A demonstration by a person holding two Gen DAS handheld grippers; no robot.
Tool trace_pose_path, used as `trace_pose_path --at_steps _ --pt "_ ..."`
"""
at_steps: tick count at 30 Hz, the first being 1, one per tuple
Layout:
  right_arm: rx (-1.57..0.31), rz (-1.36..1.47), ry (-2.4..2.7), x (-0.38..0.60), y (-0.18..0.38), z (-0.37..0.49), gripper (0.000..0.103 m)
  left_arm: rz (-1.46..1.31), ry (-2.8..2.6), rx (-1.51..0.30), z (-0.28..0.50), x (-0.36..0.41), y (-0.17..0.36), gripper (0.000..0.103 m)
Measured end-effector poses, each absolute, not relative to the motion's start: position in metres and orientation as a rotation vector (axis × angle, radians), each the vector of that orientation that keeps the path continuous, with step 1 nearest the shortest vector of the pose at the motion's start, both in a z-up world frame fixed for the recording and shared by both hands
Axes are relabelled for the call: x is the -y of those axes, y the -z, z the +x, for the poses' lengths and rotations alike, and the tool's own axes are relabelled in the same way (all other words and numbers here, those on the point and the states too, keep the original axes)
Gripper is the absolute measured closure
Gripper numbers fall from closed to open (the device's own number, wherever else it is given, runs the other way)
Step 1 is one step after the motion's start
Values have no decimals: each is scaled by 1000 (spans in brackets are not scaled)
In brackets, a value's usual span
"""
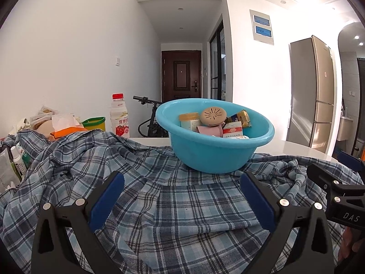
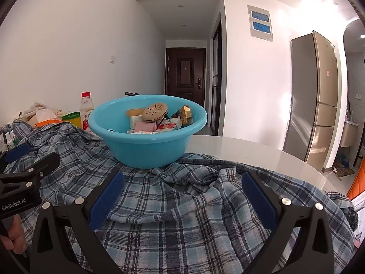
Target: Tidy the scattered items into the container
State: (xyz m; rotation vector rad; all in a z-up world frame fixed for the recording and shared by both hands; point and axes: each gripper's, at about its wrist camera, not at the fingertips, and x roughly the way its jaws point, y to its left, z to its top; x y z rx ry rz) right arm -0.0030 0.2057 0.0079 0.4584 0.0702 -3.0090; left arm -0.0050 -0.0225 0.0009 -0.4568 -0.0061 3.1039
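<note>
The basin (image 1: 214, 137), already holding boxes, sits on the plaid shirt (image 1: 173, 205) straight ahead of both tools. Left tool (image 1: 182, 196) and right tool (image 2: 182, 196) gape wide, holding nothing. Remaining clutter, including the bottle (image 1: 119, 116), lies left of the basin, nearer the left tool.

White walls (image 1: 68, 45) close in the room, and a narrow hallway (image 1: 180, 34) with recessed ceiling lights runs back to a dark brown door (image 1: 181, 75). A black-framed glass door (image 1: 216, 64) stands on the hallway's right side. A tall steel-and-gold fridge (image 2: 314, 96) stands against the right wall, near a wall panel (image 2: 260, 22) with two blue windows. Strong glare washes the ceiling at upper right. The worktop (image 2: 239, 148) is pale and glossy.
</note>
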Motion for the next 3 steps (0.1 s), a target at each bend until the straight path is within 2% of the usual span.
trace_pose_path --at_steps 3 --pt "-72 459 3009 -206 -8 -3 0 -455 -3107 2 -4 23 -1 0"
